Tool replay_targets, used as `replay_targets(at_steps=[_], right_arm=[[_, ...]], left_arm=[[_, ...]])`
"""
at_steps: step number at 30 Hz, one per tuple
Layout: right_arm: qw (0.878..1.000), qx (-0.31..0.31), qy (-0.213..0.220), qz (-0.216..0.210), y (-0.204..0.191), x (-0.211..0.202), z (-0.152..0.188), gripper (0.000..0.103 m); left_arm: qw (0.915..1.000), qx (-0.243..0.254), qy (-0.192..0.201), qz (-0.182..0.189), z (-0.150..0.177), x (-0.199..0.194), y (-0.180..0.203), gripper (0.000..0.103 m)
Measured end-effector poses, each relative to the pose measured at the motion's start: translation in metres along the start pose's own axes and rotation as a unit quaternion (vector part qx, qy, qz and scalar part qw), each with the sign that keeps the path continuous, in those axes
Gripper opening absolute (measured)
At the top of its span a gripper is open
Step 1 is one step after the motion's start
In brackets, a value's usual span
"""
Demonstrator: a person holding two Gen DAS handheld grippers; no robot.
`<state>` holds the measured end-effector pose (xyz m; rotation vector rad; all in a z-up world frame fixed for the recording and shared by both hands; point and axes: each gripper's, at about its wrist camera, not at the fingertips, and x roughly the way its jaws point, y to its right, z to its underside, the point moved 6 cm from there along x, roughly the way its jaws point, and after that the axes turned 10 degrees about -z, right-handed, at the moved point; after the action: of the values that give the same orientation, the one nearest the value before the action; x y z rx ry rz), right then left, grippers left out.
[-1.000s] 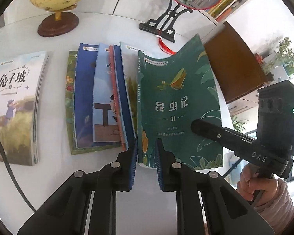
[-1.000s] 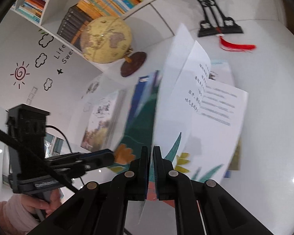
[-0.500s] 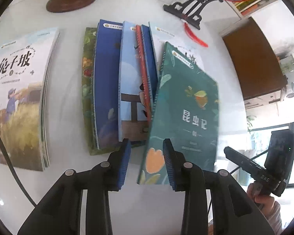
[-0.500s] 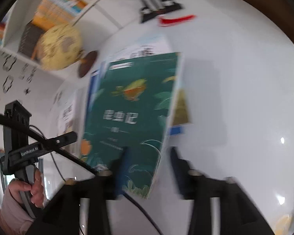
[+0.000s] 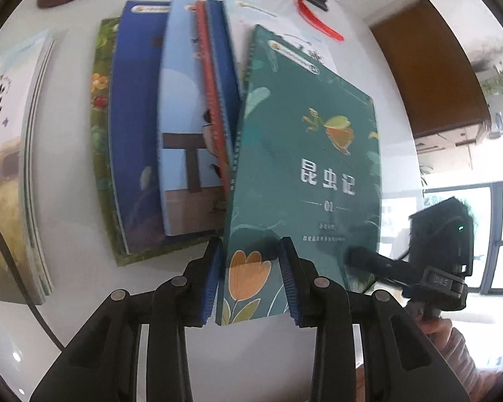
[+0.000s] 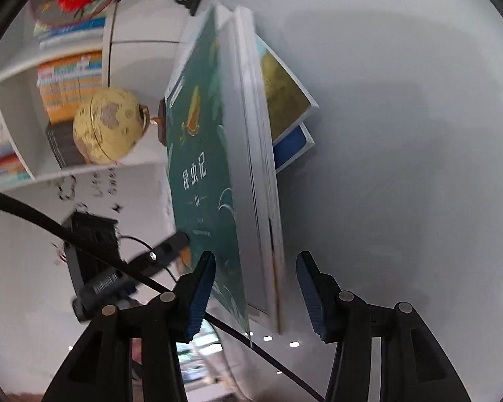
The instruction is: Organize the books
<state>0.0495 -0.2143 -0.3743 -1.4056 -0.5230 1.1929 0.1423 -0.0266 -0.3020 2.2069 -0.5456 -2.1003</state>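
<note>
The dark-green paperback book [image 5: 305,174] carries pale leaf prints, white title characters and an orange tulip at 7 o'clock. Blue ridged pads [image 5: 213,284] line the black tool; the glossy table [image 5: 67,201] looks white, possibly grey.

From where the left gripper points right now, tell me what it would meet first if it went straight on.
The left gripper would meet the green book first: the book's near corner already lies between its closing jaws. Whether the pads touch the cover is unclear.

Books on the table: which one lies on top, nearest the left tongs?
The dark green book with the frog and orange tulip cover. It lies askew on the fanned blue books, its near corner between the left tongs.
</note>
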Motion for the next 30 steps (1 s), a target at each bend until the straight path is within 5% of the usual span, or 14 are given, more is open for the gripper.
replay_targets(at_steps=[1,5,9,12,18,22,30], right_arm=[[1.000,-0.021,0.008,0.008,-0.004,0.001,-0.001,0.031],[0.983,-0.148,0.017,0.109,-0.036,-0.004,0.002,0.018],[0.954,-0.246,0.012,0.170,-0.068,-0.005,0.004,0.013],[0.917,-0.325,0.002,0.232,-0.084,0.000,0.010,0.013],[0.903,-0.344,0.008,0.255,-0.087,-0.008,0.009,0.013],[0.889,-0.374,0.017,0.264,-0.102,-0.010,0.012,0.013],[0.880,-0.403,0.033,0.248,-0.129,-0.017,0.024,0.013]], left_arm=[[0.9998,0.012,0.012,-0.006,0.001,-0.003,0.004,0.027],[0.9971,0.043,0.058,0.026,0.002,-0.020,0.021,0.027],[0.9961,0.053,0.068,0.020,-0.003,-0.020,0.034,0.027],[0.9947,0.074,0.070,-0.014,-0.008,-0.015,0.038,0.027],[0.9898,0.113,0.085,-0.018,-0.006,-0.018,0.057,0.027],[0.9877,0.108,0.114,-0.004,-0.005,-0.030,0.064,0.027],[0.9863,0.090,0.138,0.013,-0.001,-0.053,0.056,0.027]])
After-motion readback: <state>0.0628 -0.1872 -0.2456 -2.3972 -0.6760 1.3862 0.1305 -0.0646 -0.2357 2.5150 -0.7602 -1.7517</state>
